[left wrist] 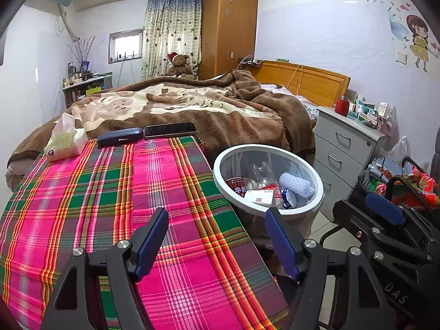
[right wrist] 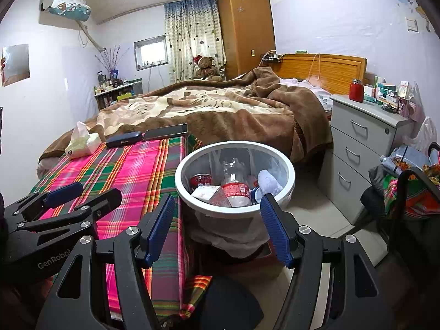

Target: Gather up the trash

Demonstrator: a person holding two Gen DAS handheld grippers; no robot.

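Observation:
A white-rimmed trash bin (left wrist: 217,176) (right wrist: 180,189) stands on the floor beside the bed's plaid cloth (left wrist: 110,192) (right wrist: 123,170). Inside lie a clear plastic bottle (left wrist: 262,174) (right wrist: 233,181), a red can (left wrist: 236,185) (right wrist: 200,180), a white carton (left wrist: 258,196) (right wrist: 205,192) and a white foam net (left wrist: 295,184) (right wrist: 268,180). My left gripper (left wrist: 217,240) hovers open over the cloth's right edge, short of the bin, holding nothing. My right gripper (right wrist: 218,229) hangs open just before the bin's near rim, also holding nothing.
At the cloth's far end lie a tissue pack (left wrist: 64,140) (right wrist: 81,141), a dark glasses case (left wrist: 119,136) (right wrist: 123,139) and a phone (left wrist: 170,130) (right wrist: 165,132). A grey drawer cabinet (left wrist: 343,143) (right wrist: 363,137) stands right of the bin. Stuffed bags (left wrist: 407,184) (right wrist: 412,187) crowd the right.

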